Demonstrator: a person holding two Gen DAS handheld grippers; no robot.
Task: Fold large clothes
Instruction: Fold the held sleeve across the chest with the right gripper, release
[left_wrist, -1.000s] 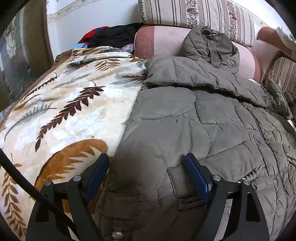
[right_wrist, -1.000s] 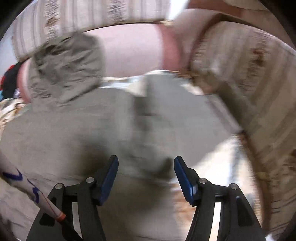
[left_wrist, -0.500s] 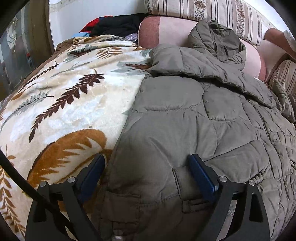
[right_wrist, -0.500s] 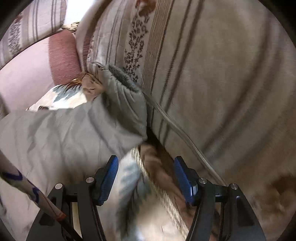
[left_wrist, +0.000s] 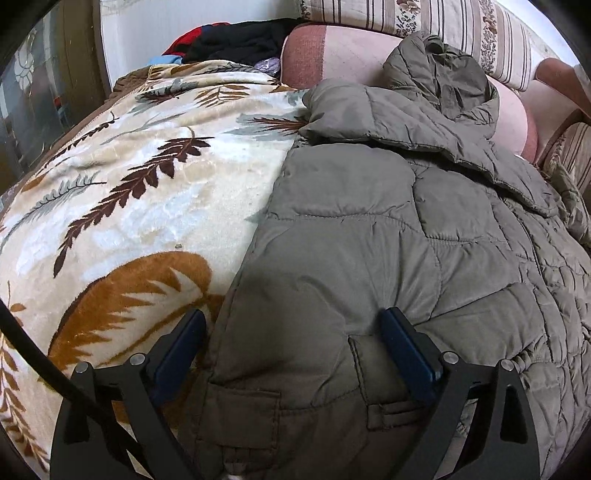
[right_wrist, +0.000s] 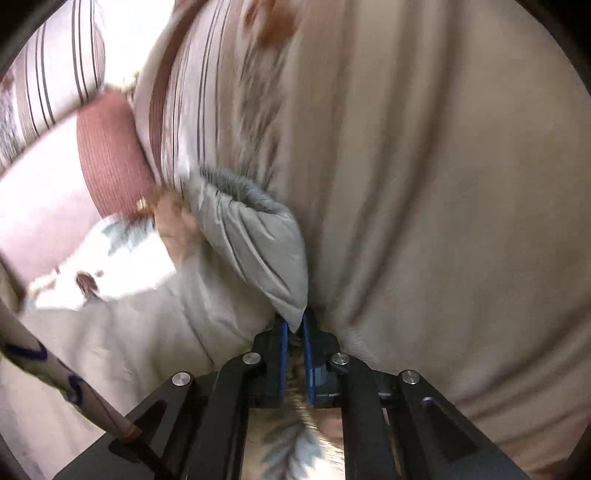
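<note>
An olive quilted jacket (left_wrist: 369, 240) lies spread on a leaf-patterned blanket (left_wrist: 147, 192), its hood (left_wrist: 443, 74) propped against a pink bolster (left_wrist: 351, 55). My left gripper (left_wrist: 291, 317) hovers over the jacket's lower left corner. Its jaws are opening, the fabric lies between them, and the pads do not press it. In the right wrist view my right gripper (right_wrist: 294, 325) is shut on the tip of the jacket's sleeve (right_wrist: 258, 240), right beside a striped sofa cushion (right_wrist: 406, 184). That view is blurred.
A pile of dark and red clothes (left_wrist: 236, 38) sits at the blanket's far end. Striped sofa cushions (left_wrist: 461, 22) run behind the bolster. A person's arm (left_wrist: 557, 79) shows at the top right. A black cable (left_wrist: 37, 354) crosses the left view's corner.
My right gripper swung from over the jacket's body to the sleeve end by the cushion and closed on it. The left gripper's jaws spread a little wider above the same corner.
</note>
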